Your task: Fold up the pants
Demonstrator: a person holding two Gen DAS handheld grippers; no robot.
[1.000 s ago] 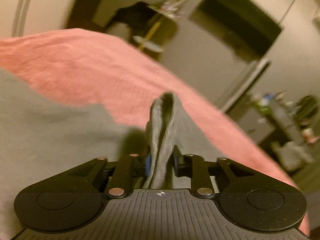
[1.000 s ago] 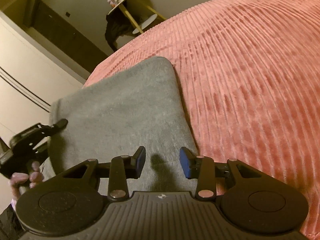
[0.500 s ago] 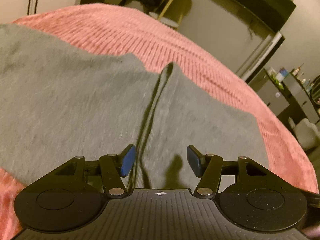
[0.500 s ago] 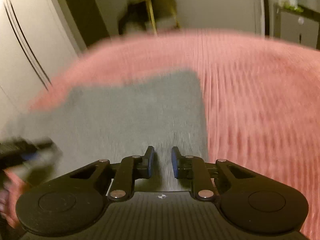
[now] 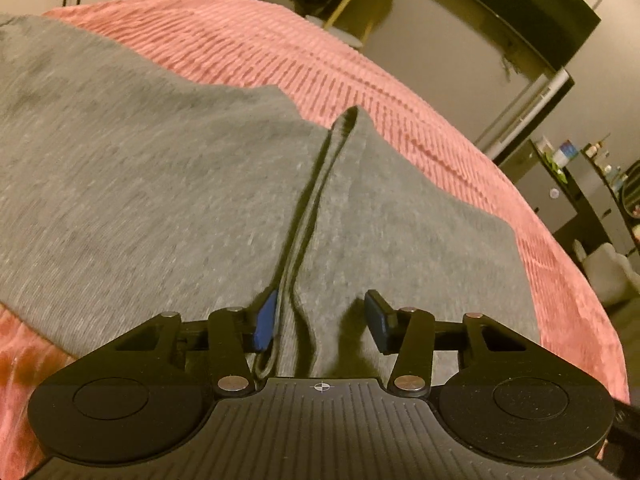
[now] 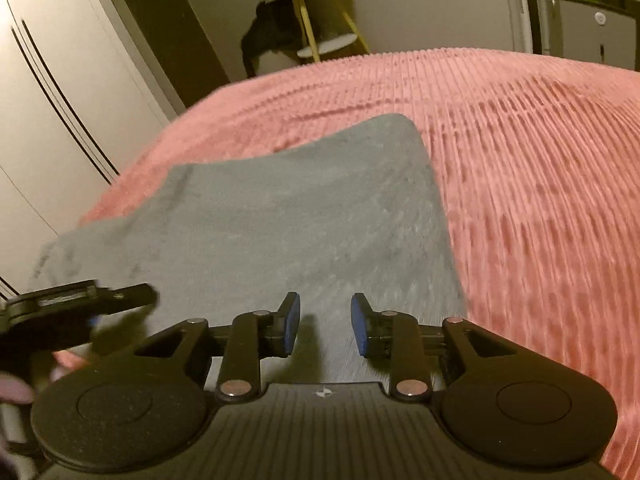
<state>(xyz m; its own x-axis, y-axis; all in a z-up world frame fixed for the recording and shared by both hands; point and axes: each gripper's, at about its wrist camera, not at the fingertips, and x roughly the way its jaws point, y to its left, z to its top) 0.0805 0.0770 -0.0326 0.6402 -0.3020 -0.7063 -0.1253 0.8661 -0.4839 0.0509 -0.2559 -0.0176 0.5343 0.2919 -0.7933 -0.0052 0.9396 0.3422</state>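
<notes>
In the left wrist view, the gray pants (image 5: 168,184) lie spread over a pink ribbed bedspread (image 5: 360,60), covering most of the lower and left part of the picture. A raised ridge of fabric (image 5: 320,200) runs from the far edge of the pants down toward the camera and passes between the fingers of the left gripper (image 5: 322,320). Its jaws stand moderately apart and are closing; the blue pad on the left finger (image 5: 266,320) lies against the ridge, while the right finger is clear of the cloth, so nothing is pinched. Beyond the bed are a dark cabinet (image 5: 512,12) and shelves with small items at the right edge, too small to tell. In the right wrist view, the pants (image 6: 280,216) show as a flat gray panel with a rounded far corner, lying on the bedspread (image 6: 520,160), which fills the right side. The right gripper (image 6: 325,326) hangs just above the near part of this panel, its jaws narrowly apart and opening, with nothing between them but the flat cloth below. At the lower left the left gripper (image 6: 132,294) is blurred, with fingertips of a hand (image 6: 16,388) beneath it. Behind the bed stand a white wardrobe (image 6: 72,72) and a small yellow-legged table (image 6: 316,20).
</notes>
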